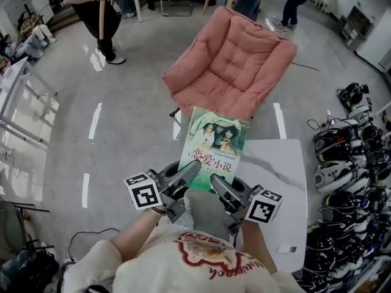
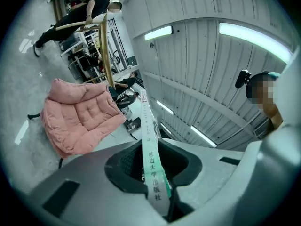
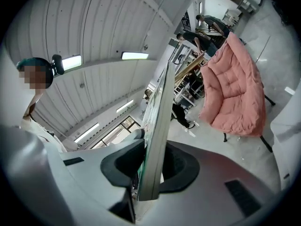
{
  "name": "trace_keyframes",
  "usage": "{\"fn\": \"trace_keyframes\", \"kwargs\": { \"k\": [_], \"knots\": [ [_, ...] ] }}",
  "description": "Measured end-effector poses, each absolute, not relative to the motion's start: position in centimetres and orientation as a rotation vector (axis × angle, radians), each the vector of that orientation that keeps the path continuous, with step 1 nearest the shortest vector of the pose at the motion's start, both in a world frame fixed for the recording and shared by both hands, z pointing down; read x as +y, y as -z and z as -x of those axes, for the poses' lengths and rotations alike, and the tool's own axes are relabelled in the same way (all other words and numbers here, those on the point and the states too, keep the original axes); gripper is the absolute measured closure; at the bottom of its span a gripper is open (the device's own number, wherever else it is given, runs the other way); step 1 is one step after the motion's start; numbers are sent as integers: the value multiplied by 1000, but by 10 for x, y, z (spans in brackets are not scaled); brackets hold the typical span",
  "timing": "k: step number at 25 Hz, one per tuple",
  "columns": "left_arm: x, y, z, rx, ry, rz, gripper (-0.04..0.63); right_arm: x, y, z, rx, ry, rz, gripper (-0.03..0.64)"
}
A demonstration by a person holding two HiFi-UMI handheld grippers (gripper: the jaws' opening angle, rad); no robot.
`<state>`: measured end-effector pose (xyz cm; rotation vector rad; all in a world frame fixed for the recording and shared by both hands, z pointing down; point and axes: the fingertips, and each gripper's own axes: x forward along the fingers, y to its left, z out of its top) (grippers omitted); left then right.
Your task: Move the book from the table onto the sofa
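Observation:
A green-covered book (image 1: 215, 147) with a picture of people on its front is held up flat in the air. My left gripper (image 1: 190, 171) is shut on its near left corner and my right gripper (image 1: 217, 183) on its near right edge. The book's spine (image 2: 149, 159) runs edge-on between the left jaws, and its page edge (image 3: 155, 145) stands between the right jaws. The pink cushioned sofa chair (image 1: 231, 61) lies just beyond the book's far edge; it also shows in both gripper views (image 2: 77, 114) (image 3: 233, 95).
A white table (image 1: 287, 194) is under my right arm. Piles of black gear (image 1: 348, 182) line the right side. People stand at the far end of the room (image 1: 98, 8). White tape marks (image 1: 95, 119) cross the grey floor on the left.

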<state>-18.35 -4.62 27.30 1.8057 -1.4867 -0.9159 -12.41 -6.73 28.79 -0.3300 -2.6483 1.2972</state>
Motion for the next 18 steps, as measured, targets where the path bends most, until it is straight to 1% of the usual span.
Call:
{"fn": "trace_keyframes", "kwargs": {
  "k": [13, 18],
  "knots": [
    [-49, -283, 185, -1501, 898, -1808, 525, -70, -298, 126, -2678, -1298, 321, 529],
    [-68, -283, 223, -1509, 875, -1785, 525, -89, -299, 164, -2658, -1322, 311, 528]
  ]
}}
